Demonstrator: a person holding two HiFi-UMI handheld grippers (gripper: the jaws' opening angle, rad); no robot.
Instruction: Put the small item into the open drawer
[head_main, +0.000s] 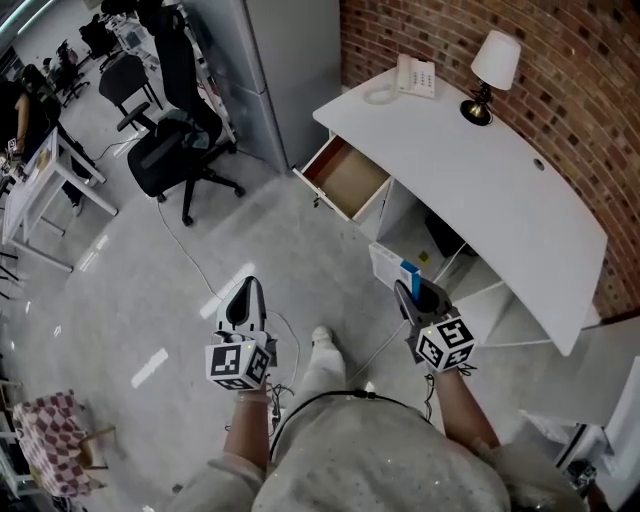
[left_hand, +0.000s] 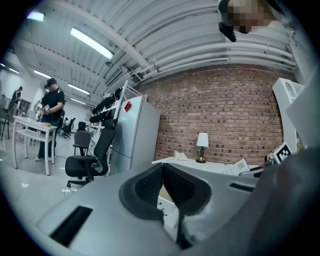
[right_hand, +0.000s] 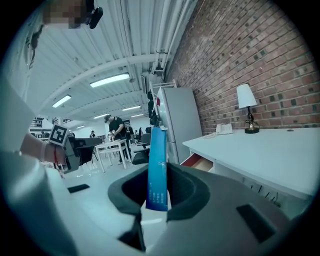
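Brick wall (head_main: 560, 60) behind white desk (head_main: 500, 170); black office chair (head_main: 170, 150) on grey floor (head_main: 150, 300).

Count legend.
- Claws: 2, left claw (head_main: 246, 291) and right claw (head_main: 412, 296).
- Marker cubes: 2, one per claw, left cube (head_main: 238, 364) and right cube (head_main: 445, 343).
- Box (right_hand: 157, 170), blue: 1.
- Desk (head_main: 500, 190), white: 1.
- Drawer (head_main: 348, 180), open: 1.
- Lamp (head_main: 491, 76): 1.
- Phone (head_main: 416, 76): 1.
- Fridge (head_main: 275, 60), grey: 1.
- Chairs (head_main: 175, 155), black: 2 near; more behind, number unclear.
- Table (head_main: 45, 195), white, far left: 1.
- Stool (head_main: 50, 440), checked: 1.
- Person (left_hand: 51, 117), standing at table: 1 clear; others too small to count.
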